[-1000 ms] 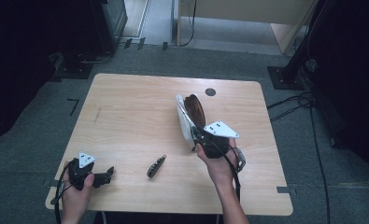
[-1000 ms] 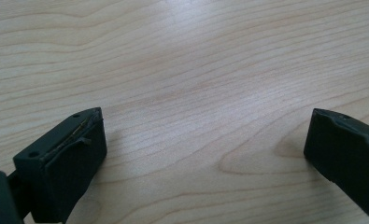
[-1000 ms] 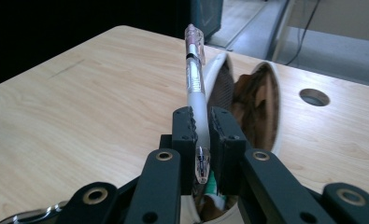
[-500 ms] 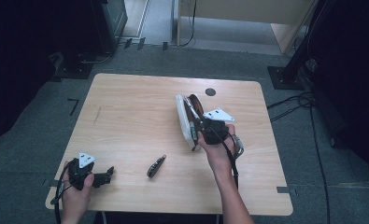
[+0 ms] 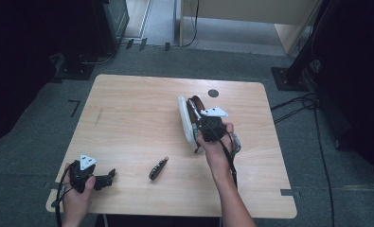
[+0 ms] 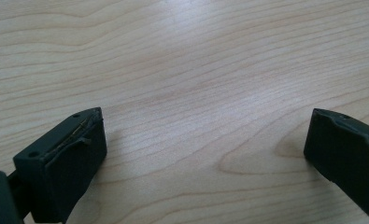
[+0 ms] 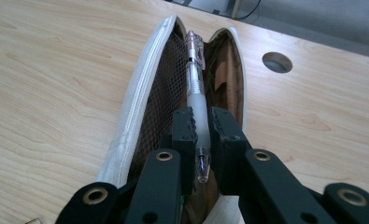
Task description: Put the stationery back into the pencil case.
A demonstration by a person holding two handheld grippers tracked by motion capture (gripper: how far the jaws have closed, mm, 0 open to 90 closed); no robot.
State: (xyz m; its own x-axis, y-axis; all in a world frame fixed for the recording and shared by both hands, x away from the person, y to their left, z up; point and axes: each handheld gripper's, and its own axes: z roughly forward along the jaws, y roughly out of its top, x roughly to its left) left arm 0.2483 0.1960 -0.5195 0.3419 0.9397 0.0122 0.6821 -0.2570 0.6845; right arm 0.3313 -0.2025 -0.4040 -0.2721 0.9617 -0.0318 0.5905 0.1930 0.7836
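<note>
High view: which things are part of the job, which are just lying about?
In the job:
- pen, clamped in the right gripper
- open white pencil case under it

Lying about:
- small dark folded tool on the table
- left gripper, open, idle

— What do we see on the wooden table (image 5: 128,123)?
— We see an open white pencil case (image 5: 187,122) right of centre, and a small dark object (image 5: 158,168) near the front edge.
</note>
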